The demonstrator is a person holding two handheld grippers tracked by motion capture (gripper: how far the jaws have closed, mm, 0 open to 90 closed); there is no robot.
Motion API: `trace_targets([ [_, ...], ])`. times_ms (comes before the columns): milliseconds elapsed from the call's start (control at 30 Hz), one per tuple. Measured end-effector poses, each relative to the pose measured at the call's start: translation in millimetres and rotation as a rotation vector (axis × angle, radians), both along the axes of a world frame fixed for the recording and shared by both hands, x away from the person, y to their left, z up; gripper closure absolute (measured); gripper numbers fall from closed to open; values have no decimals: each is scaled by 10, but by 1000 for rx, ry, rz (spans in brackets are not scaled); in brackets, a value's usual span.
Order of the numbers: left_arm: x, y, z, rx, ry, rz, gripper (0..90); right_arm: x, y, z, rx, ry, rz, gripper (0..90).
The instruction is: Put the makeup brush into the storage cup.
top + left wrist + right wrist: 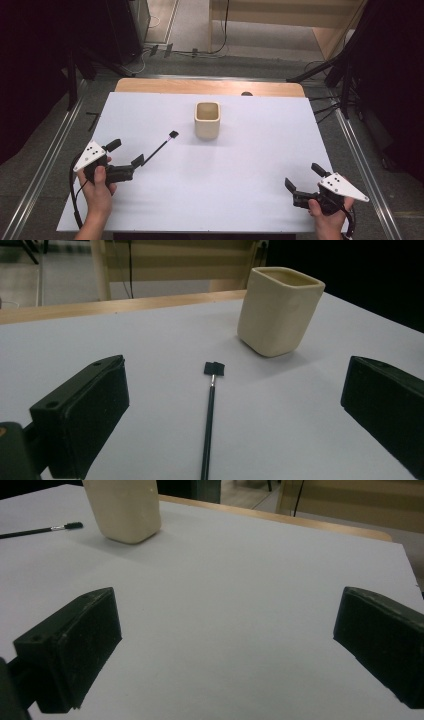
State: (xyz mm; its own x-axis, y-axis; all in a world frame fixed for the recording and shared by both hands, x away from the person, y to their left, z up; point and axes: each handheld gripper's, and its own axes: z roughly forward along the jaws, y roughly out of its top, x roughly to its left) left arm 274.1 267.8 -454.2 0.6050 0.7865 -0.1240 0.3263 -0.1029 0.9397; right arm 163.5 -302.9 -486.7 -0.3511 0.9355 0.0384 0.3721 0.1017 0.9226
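Note:
A cream square cup (207, 120) stands upright at the table's middle back, also in the left gripper view (277, 310) and the right gripper view (127, 510). A thin black brush (160, 146) lies flat on the white table (240, 165), left of the cup, with its head toward the cup. My left gripper (126, 153) is open at the brush's near end. In its own view the brush handle (209, 415) runs between the wide-apart jaws of the left gripper (233, 385), untouched. My right gripper (304, 177) is open and empty near the front right; the right gripper (227, 615) faces bare table, with the brush (42, 530) far off.
A wooden strip (210, 86) borders the table's far edge. Metal rails (357, 155) run along both sides, with dark stands (345, 75) and cables on the floor beyond. The wide white surface lies between the two grippers.

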Motion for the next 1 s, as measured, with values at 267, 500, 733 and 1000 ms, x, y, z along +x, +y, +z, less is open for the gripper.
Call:
trace_targets([
  [267,113,-72,12,7,15,-16,0,13,11,-13,2,7,4,0],
  [500,204,-123,16,11,34,-34,0,17,16,-19,1,12,8,0],
  [733,297,-182,49,22,49,-45,0,25,28,-30,-1,18,12,0],
  [1000,375,-252,71,37,65,-58,0,29,30,-33,0,21,13,0],
])
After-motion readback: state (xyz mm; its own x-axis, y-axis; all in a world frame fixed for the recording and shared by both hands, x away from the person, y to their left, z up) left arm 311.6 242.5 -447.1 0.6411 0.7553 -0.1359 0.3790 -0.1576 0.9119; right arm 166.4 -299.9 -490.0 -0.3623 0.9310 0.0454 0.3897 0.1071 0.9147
